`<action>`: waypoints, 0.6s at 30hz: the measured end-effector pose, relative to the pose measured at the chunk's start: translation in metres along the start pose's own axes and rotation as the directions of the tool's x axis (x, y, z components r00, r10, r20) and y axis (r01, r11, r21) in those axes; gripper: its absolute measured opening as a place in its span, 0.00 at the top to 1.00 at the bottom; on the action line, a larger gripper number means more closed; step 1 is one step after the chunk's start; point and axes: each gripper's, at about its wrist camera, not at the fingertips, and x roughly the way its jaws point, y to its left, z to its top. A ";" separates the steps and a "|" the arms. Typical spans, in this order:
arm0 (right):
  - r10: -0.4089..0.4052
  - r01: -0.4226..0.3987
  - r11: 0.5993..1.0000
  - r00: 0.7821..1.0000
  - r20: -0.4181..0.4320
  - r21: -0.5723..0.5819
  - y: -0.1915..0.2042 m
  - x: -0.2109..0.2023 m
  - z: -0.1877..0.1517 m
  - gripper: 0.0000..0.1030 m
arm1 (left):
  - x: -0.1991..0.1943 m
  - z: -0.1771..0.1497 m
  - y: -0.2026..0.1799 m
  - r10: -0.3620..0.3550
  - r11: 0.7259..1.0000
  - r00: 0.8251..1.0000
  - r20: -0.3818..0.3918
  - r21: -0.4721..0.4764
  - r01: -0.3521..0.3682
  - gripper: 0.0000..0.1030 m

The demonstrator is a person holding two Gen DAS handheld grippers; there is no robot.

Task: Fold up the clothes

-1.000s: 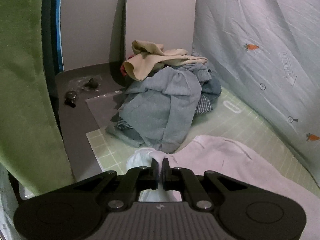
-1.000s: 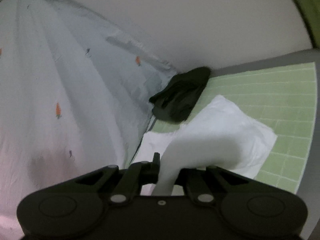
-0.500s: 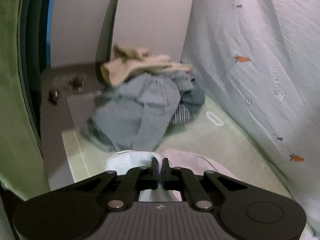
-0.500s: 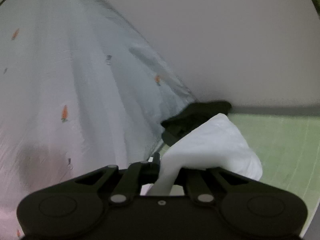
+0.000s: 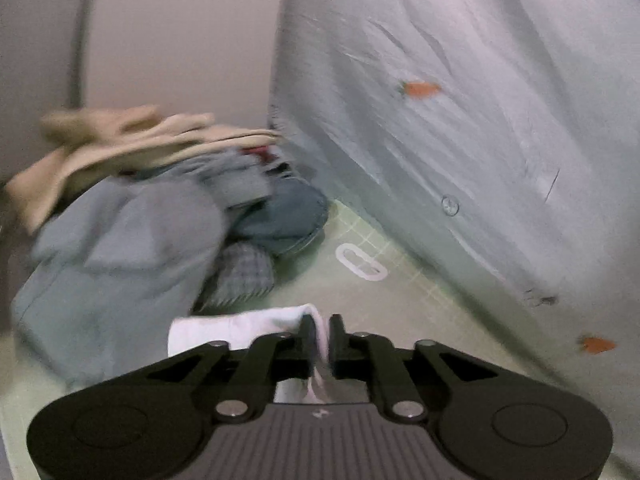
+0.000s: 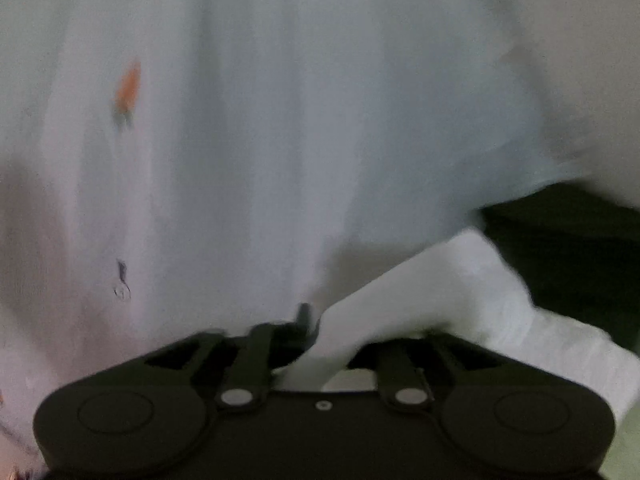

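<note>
Left tool (image 5: 319, 334): its two black fingers are being held nearly together, with a fold of the white garment (image 5: 240, 326) pinched between them. The garment's rolled edge is lying just ahead of and to the left of the fingertips, above the green gridded mat (image 5: 400, 300).

Right tool (image 6: 320, 328): it is being kept closed on another part of the white garment (image 6: 440, 288). The cloth is rising out of the jaws and spreading to the right, where it is covering the right finger; only the left finger (image 6: 304, 314) is being shown.

Pile of clothes (image 5: 140, 220): it is being kept on the mat to the left in the left wrist view, just behind the white garment. A beige piece (image 5: 120, 140) is lying on top, pale blue and denim pieces are bunched beneath it, and a small checked piece (image 5: 244, 272) is showing at the foot of the pile. The whole pile is blurred.

Pale sheet with carrot print (image 5: 460, 140): it is hanging along the right side of the mat in the left wrist view, and is filling most of the right wrist view (image 6: 240, 140).

Dark cloth (image 6: 568, 248): it is being seen behind the white garment, at the right of the right wrist view; what it is cannot be told.
</note>
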 end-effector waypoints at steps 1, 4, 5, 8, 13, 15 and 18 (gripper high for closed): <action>0.002 -0.002 1.000 1.000 -0.019 -0.023 0.007 0.016 -0.001 0.51 | 0.005 0.003 -0.009 0.006 1.000 1.000 0.001 0.019 -0.006 0.76; 0.004 -0.011 0.996 0.997 -0.075 -0.091 0.027 0.065 -0.003 0.22 | -0.007 -0.006 -0.018 -0.032 0.998 0.997 0.067 0.056 0.028 0.46; 0.004 -0.015 0.993 0.996 -0.094 -0.114 0.034 0.081 -0.004 0.18 | -0.009 -0.016 -0.020 -0.038 0.995 0.997 0.070 0.090 0.031 0.36; -0.079 0.060 0.989 0.986 -0.143 -0.136 0.020 0.093 -0.026 0.17 | -0.002 -0.054 -0.020 -0.034 0.985 0.998 -0.057 0.165 0.043 0.36; -0.306 0.292 0.952 0.926 -0.223 -0.091 -0.053 0.063 -0.085 0.17 | 0.008 -0.118 -0.021 -0.011 0.965 0.961 -0.276 0.250 0.083 0.36; -0.315 0.330 0.944 0.915 -0.251 0.016 -0.079 0.053 -0.097 0.18 | 0.005 -0.138 -0.028 -0.001 0.954 0.952 -0.305 0.284 0.092 0.36; -0.303 0.335 0.937 0.920 -0.249 0.098 -0.095 0.050 -0.104 0.19 | 0.000 -0.159 -0.045 0.020 0.923 0.949 -0.314 0.370 0.103 0.36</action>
